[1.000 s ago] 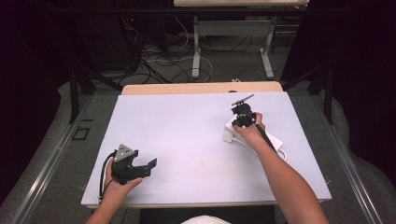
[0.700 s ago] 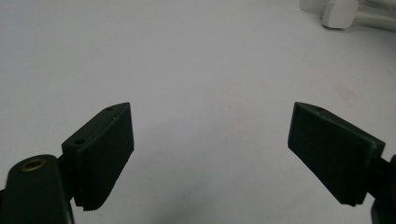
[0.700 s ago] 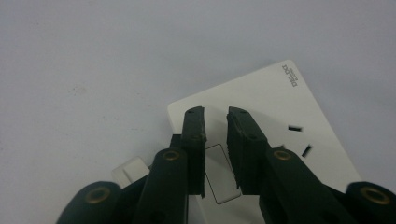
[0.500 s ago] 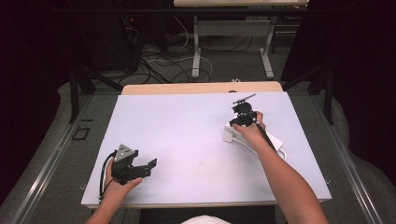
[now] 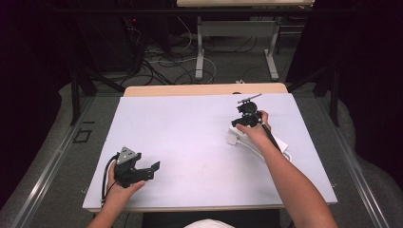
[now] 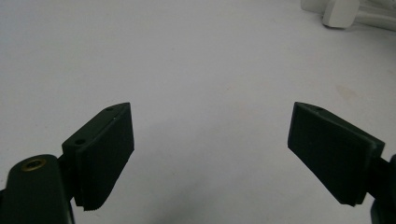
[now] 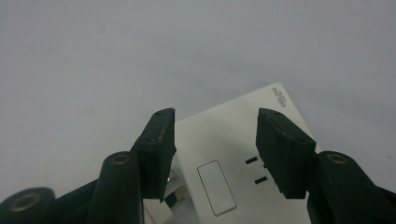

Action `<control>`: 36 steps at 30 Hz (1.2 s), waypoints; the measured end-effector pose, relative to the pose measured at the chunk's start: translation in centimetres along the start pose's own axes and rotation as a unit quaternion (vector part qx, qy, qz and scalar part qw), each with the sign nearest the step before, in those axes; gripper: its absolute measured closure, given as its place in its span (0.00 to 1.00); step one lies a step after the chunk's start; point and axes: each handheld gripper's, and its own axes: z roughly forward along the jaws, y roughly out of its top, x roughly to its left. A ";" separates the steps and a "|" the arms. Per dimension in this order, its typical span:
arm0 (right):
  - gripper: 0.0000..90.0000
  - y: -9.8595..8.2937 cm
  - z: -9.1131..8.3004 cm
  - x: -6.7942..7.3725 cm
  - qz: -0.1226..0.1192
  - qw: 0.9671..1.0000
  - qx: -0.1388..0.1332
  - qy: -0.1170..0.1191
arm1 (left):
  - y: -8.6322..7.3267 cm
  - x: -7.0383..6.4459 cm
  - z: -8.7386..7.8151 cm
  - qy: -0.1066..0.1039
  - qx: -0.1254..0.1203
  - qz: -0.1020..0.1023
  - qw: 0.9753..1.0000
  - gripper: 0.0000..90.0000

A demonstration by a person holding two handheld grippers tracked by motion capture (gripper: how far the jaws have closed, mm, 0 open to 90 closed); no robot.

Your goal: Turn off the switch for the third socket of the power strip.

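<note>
Where the mat [image 5: 190, 137] covers the table [image 5: 204, 89], pale and flat, all other items rest on or above it.

Strip [image 7: 243, 149]: white socket block with a rocker switch and slots, at the mat's right side, under the right gripper; seen far off at the top right of the left gripper view [image 6: 345, 11], with a white cable beside it.

Right gripper [image 5: 247, 114]: held over the strip, jaws partly apart, one at each side of the strip's face, gripping nothing; contact cannot be told.

Left gripper [image 5: 135, 168]: near the mat's front left, well apart from the strip, jaws wide, holding nothing.

Plug [image 7: 170, 186]: metal pins beside the strip's near corner, partly hidden.
</note>
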 end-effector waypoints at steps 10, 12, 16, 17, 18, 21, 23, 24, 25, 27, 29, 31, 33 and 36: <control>0.51 0.6 -0.8 0.6 -0.041 0.997 -0.060 0.023 | 0.0 0.1 0.0 -0.002 0.002 -0.004 1.000 0.16; 0.48 0.7 -0.9 0.7 -0.049 0.996 -0.072 0.025 | 0.1 0.2 0.1 -0.001 0.002 -0.001 1.000 0.16; 0.46 0.9 -1.3 1.0 -0.053 0.994 -0.085 0.036 | 0.1 0.3 0.2 -0.003 0.006 -0.008 1.000 0.16; 0.45 0.9 -1.3 1.0 -0.053 0.994 -0.085 0.039 | 0.1 0.3 0.3 -0.003 0.006 -0.009 1.000 0.16; 0.44 1.0 -1.4 1.0 -0.052 0.994 -0.087 0.042 | 0.2 0.4 0.3 -0.003 0.007 -0.008 1.000 0.16; 0.41 1.1 -1.6 1.2 -0.052 0.992 -0.101 0.046 | 0.2 0.3 0.5 -0.002 0.002 -0.010 1.000 0.16; 0.38 1.2 -1.7 1.1 -0.058 0.991 -0.109 0.055 | 0.2 0.3 0.5 -0.002 0.002 -0.010 1.000 0.16; 0.35 1.3 -1.7 1.1 -0.054 0.991 -0.109 0.061 | 0.2 0.3 0.5 -0.002 0.002 -0.010 1.000 0.16; 0.33 1.4 -1.7 1.1 -0.054 0.990 -0.111 0.065 | 0.2 0.4 0.5 -0.003 0.002 -0.011 1.000 0.16; 0.31 1.5 -1.9 1.1 -0.055 0.990 -0.120 0.059 | 0.2 0.5 0.5 -0.002 0.003 -0.007 1.000 0.16; 0.26 1.5 -2.0 1.0 -0.054 0.988 -0.131 0.053 | 0.1 0.5 0.6 -0.001 0.004 -0.010 1.000 0.16; 0.22 1.6 -2.1 1.0 -0.050 0.988 -0.137 0.046 | 0.2 0.6 0.4 -0.002 0.009 -0.011 1.000 0.16; 0.18 1.7 -2.3 1.0 -0.049 0.988 -0.143 0.043 | 0.2 0.6 0.4 -0.001 0.007 -0.013 1.000 0.16; 0.17 1.6 -2.5 1.2 -0.040 0.987 -0.149 0.044 | 0.1 0.6 0.4 -0.001 0.009 -0.012 1.000 0.16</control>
